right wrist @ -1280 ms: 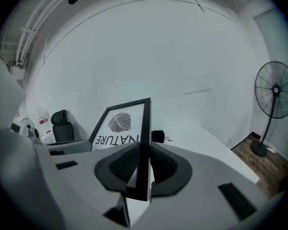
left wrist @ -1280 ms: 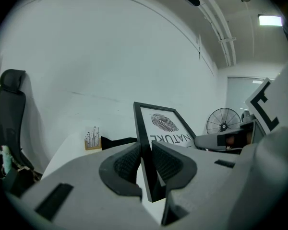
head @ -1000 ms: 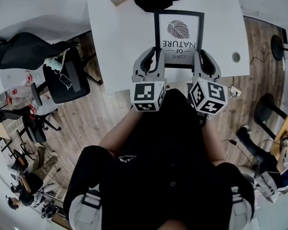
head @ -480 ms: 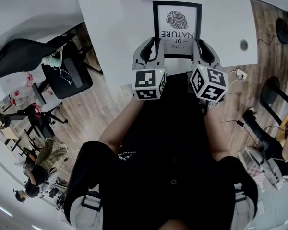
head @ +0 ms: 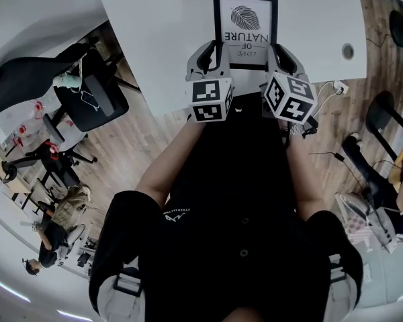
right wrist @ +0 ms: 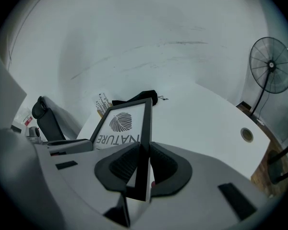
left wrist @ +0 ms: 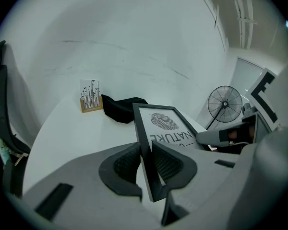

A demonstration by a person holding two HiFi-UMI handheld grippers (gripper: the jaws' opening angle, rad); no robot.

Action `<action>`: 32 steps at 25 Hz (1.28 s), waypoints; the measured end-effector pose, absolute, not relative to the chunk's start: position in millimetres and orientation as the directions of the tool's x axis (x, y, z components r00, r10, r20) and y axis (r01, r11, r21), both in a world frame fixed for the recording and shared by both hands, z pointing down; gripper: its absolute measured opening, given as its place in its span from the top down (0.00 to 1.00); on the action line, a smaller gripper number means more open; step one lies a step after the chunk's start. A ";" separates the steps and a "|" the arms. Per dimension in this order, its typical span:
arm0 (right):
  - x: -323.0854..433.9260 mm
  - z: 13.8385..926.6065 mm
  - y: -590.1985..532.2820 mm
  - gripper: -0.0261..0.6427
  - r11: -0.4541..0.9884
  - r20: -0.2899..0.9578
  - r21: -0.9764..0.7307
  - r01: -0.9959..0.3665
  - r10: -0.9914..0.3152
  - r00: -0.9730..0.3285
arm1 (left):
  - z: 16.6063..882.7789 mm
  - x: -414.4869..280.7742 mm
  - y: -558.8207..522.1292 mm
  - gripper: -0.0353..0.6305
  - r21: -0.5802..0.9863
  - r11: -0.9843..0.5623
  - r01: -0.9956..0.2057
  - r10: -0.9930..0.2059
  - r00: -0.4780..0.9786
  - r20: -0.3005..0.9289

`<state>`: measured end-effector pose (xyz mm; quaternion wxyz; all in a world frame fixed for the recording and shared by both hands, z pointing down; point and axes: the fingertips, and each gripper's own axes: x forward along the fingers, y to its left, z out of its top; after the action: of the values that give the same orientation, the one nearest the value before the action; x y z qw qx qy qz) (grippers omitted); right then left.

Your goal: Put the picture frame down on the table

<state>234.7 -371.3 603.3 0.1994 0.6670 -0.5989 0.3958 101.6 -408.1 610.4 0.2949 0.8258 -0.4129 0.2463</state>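
Two grippers, left gripper (head: 218, 58) and right gripper (head: 275, 58), clamp one picture frame (head: 245, 25).

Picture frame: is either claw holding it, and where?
Both: left claw grips the picture frame at its left edge, right claw at its right edge.

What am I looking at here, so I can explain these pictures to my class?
There is no robot: a person holds a two-jaw gripper in each hand, each carrying a marker cube. The head view comes from a camera on the person's head, looking down. The two gripper views come from cameras riding on the grippers, looking along their jaws. The left gripper clamps the left edge of the picture frame, the right gripper its right edge. Its print shows a leaf and the word NATURE. On the white table behind lie a black cloth and a small wooden holder. Whether the frame touches the table cannot be told.
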 end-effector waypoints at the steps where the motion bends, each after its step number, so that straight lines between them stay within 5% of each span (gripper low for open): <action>1: 233.7 608.5 -370.6 0.86 -0.204 0.775 -0.206 -0.957 -0.631 -0.033 | 615.4 100.8 -407.5 0.83 0.282 -0.483 -0.829 -0.530 0.533 0.660; 32: 246.4 708.5 -355.1 0.86 -0.238 0.886 -0.222 -0.946 -0.455 -0.094 | 705.3 118.2 -400.2 0.83 0.227 -0.512 -0.828 -0.419 0.472 0.776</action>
<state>246.4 -355.1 708.5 0.2553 0.6229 -0.5619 0.4806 118.2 -400.2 705.3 0.3046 0.8020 -0.3886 0.3361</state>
